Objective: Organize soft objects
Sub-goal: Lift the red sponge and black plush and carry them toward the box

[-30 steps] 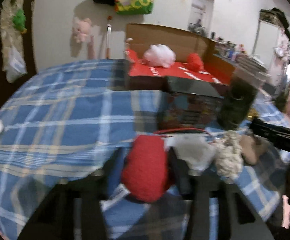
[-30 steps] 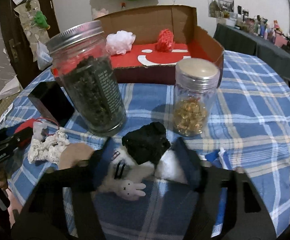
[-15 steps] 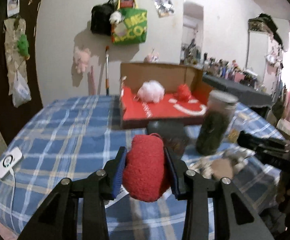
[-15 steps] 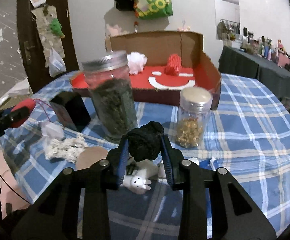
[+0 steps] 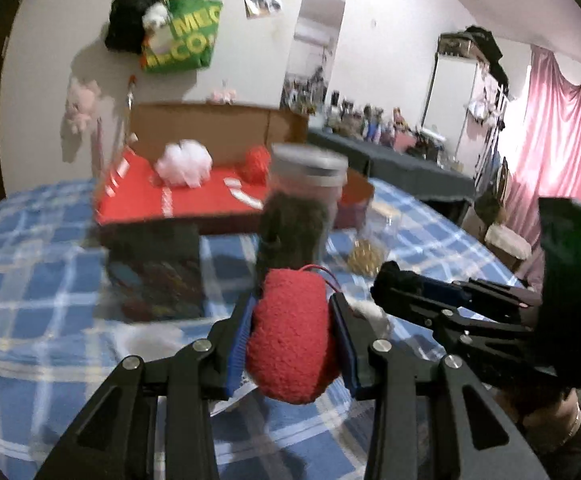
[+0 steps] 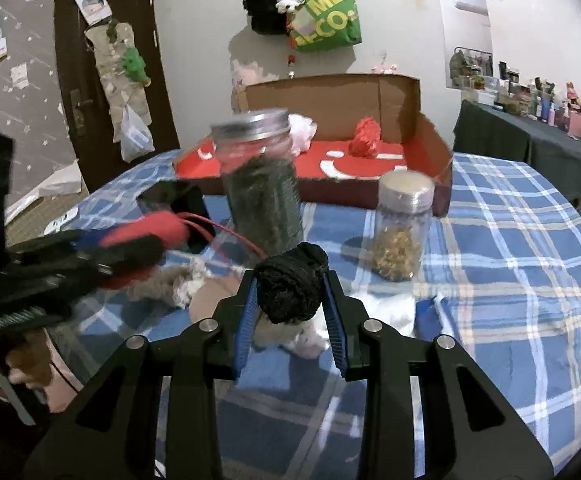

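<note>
- Nearest in the left wrist view, the left gripper [image 5: 292, 334] has its fingers clamped on a red fuzzy soft toy [image 5: 290, 336], held clear above the checked tablecloth [image 5: 30, 280]
- Nearest in the right wrist view, the right gripper [image 6: 290, 300] has its fingers pressed on a black knitted soft toy [image 6: 290, 288]; a white plush part hangs beneath it
- So two soft things are picked up but not yet put away
- Left on the cloth, at about 9 o'clock of the right gripper, lies a pale fluffy heap [image 6: 178, 284] beside a tan round piece [image 6: 210, 300], apparently waiting their turn
- At 12 o'clock stands a tall jar of dark contents [image 6: 262, 188]; at 1 o'clock a smaller jar of golden bits [image 6: 400, 228]; a black box [image 5: 154, 268] sits at 10 o'clock of the left gripper
- Farthest, at 12 o'clock, the open cardboard box with a red floor [image 6: 350, 160] holds a white puff [image 5: 184, 164] and a red puff [image 6: 366, 138]
- Judged from this: two stored, two in hand, some remaining
</note>
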`<state>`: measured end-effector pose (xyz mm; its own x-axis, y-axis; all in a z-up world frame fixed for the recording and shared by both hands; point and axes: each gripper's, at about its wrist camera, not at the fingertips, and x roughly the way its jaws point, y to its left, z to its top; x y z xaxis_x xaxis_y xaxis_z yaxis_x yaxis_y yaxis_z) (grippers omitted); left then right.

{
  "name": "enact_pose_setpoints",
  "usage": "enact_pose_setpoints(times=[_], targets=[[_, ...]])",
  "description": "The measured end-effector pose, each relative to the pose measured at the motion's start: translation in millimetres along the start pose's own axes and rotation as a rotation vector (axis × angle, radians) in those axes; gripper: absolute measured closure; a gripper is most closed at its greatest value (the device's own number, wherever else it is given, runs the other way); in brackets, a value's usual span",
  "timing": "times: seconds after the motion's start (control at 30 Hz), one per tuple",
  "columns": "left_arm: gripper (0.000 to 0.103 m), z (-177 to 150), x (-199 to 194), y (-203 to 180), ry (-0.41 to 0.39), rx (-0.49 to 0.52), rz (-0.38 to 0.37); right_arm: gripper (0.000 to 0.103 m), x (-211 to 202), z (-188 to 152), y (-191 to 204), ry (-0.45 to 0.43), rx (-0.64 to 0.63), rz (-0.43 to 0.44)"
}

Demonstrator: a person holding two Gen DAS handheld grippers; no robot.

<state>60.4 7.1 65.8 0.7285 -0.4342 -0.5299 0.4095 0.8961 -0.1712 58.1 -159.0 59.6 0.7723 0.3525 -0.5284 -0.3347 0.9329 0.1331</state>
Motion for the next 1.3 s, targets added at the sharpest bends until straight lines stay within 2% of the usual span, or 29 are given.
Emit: enact_pose_setpoints(times=[0.2, 0.57, 0.77, 0.97, 1.3], targets=[[0.062, -6, 15, -2, 0.029, 0.004, 0.008, 0.073, 8, -11, 5, 0.026, -0.018, 0.012], [0.062, -6, 8, 7, 0.032, -0.013, 0.028, 0.072, 11, -16, 1, 0.040, -0.008, 0.020], [0.062, -4, -9, 26, 0.025, -0.054, 0.044, 0.072, 5, -15, -10, 0.041, 0.008, 0.004], [0.062, -6, -19, 50, 0.056, -0.108, 0.042, 0.072, 0, -13, -25, 0.044, 0.042, -0.008], [0.062, -6, -33, 96, 0.087, -0.218, 0.088, 0.072, -4, -7, -46, 0.052, 0.084, -0.036]])
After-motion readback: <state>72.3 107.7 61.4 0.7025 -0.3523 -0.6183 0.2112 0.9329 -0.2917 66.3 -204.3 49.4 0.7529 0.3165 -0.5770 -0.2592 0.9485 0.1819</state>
